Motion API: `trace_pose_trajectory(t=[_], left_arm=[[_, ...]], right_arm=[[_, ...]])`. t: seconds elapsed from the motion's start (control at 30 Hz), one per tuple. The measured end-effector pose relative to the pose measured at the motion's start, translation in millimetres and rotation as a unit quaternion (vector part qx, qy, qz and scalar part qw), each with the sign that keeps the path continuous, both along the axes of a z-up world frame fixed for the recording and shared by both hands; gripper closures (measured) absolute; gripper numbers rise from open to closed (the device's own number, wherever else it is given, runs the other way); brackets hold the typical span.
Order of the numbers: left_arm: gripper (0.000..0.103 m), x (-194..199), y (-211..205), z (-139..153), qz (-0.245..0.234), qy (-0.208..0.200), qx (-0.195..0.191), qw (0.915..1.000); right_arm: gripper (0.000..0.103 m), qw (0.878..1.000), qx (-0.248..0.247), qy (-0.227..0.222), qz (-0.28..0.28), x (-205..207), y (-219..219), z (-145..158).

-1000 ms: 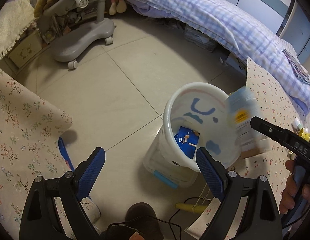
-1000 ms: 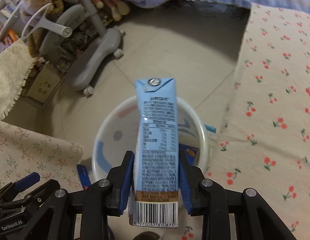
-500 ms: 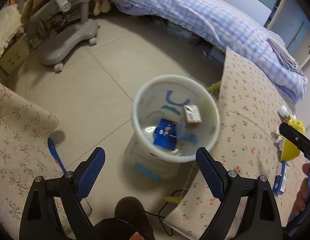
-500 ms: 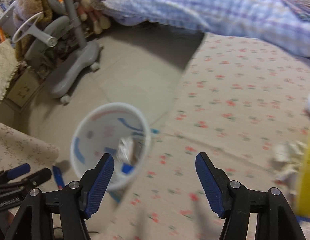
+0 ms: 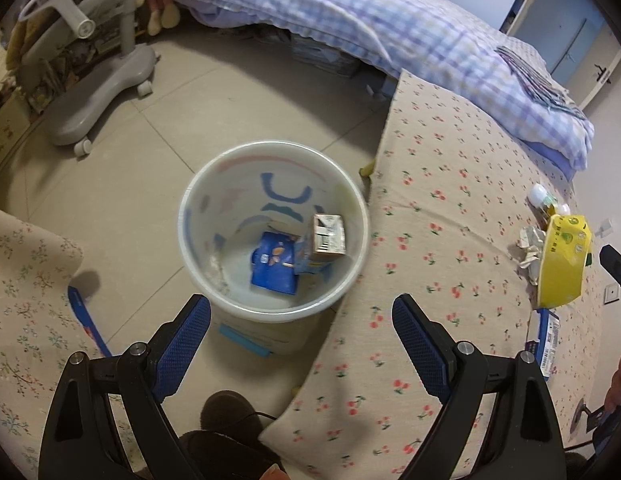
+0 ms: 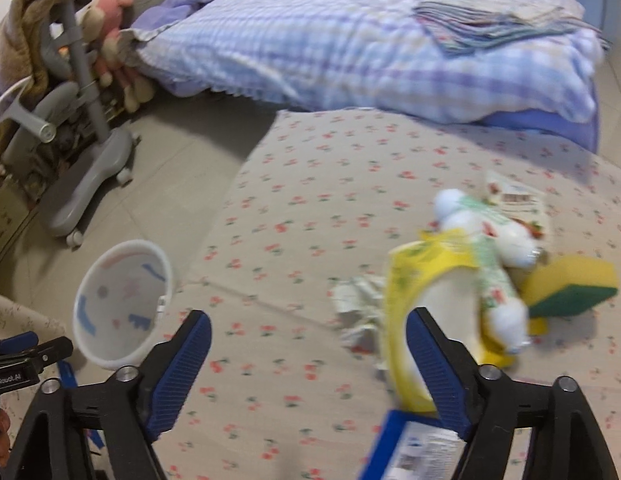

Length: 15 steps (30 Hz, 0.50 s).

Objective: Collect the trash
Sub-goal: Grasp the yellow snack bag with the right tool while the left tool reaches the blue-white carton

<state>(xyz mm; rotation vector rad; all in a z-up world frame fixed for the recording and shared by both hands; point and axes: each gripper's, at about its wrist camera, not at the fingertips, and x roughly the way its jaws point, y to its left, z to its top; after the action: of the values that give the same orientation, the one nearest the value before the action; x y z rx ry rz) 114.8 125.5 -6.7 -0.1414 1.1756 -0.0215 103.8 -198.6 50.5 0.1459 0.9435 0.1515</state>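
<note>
We see a boxy carton (image 5: 327,238) inside the round, smooth plastic bin (image 5: 198,264). Our left gripper (image 5: 301,350) gapes empty. Our right gripper (image 6: 308,364), jaws just widened, holds nothing above the floral cloth surface (image 6: 310,208).

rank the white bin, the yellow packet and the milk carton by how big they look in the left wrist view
1. white bin
2. yellow packet
3. milk carton, which lies deeper in the bin, so it may look smaller than it is.
</note>
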Motion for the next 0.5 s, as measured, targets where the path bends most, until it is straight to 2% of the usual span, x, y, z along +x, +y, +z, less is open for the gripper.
trace_pose_trajectory(t=[0.27,0.5], left_arm=[[0.009,4.4,-29.1,-1.6,-0.022,0.006,0.005,0.9997],[0.009,7.4,-45.9,-2.1,-0.034,0.01,0.006,0.9993]], right_arm=[[0.016,0.998,0.006,0.049,-0.035,17.8,-42.2,-24.5],[0.016,0.993,0.027,0.1,-0.054,38.9,-58.1,-58.6]])
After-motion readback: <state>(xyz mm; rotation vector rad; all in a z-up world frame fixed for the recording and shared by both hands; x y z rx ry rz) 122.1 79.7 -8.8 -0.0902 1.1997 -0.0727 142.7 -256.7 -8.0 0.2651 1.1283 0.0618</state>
